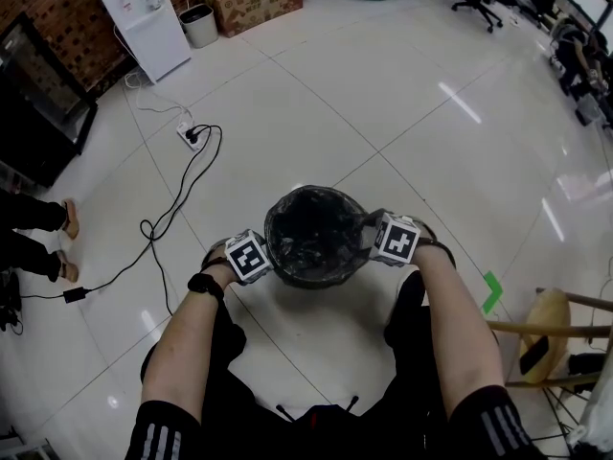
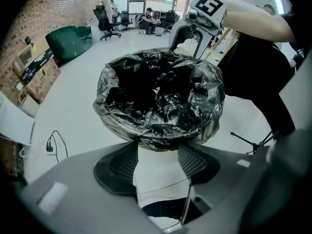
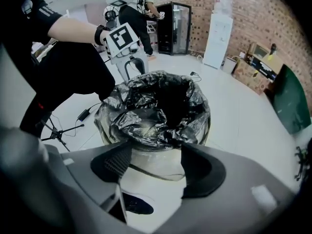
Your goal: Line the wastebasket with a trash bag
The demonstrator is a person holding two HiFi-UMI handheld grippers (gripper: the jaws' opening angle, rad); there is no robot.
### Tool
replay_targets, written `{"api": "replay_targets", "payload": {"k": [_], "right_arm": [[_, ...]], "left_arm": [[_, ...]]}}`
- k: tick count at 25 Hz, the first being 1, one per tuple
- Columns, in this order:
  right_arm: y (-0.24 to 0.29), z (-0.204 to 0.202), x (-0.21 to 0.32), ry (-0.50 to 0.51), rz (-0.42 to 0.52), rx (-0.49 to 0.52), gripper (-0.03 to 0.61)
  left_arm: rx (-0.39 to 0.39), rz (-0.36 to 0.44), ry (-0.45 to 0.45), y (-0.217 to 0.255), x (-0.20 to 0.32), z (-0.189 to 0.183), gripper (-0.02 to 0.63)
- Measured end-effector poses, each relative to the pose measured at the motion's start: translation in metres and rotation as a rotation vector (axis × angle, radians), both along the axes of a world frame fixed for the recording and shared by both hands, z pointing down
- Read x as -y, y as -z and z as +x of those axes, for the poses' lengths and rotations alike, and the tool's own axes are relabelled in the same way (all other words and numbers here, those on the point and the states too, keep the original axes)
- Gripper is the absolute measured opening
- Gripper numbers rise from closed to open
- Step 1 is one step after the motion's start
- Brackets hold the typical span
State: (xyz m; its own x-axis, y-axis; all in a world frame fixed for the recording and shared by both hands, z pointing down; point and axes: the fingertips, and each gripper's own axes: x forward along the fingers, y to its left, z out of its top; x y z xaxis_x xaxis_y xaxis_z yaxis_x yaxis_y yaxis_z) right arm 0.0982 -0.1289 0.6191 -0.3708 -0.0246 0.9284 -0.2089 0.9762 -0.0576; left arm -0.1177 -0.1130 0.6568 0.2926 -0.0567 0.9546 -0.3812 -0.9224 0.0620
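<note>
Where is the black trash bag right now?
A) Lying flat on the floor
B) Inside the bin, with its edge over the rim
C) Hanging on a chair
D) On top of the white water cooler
B: the black trash bag sits in the wastebasket, and its crinkled edge drapes over the rim all the way round.
</note>
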Motion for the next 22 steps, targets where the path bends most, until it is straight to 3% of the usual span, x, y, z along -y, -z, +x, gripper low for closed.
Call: {"api": "replay_targets", "payload": {"k": [4,10,15,19,22], "right_arm": [[-0.017,0.006,-0.018,0.031,-0.063,-0.049,0.338],[-0.040,0.002,-0.011,-0.036,-0.007,-0.019,0.371],[-0.054,0.003,-0.015,-0.077,-0.025,-0.021,0.380],[-0.037,0.012,-0.031,-0.002,-0.103,-0.051,0.379],[-0.011,0.012,-0.028,-0.001,-0.082,-0.010,0.379]], "left_arm": [[0.003,-0.015,-0.005,-0.002,-0.002,-0.002,0.250],[0.010,-0.019,-0.006,-0.007,-0.004,0.002,0.250],[-0.001,-0.010,0.008,-0.006,0.000,0.002,0.250],[0.000,-0.003,0.028,-0.001,0.003,-0.006,0.250],[-0.008,-0.007,0.052,0.002,0.003,-0.011,0.250]]}}
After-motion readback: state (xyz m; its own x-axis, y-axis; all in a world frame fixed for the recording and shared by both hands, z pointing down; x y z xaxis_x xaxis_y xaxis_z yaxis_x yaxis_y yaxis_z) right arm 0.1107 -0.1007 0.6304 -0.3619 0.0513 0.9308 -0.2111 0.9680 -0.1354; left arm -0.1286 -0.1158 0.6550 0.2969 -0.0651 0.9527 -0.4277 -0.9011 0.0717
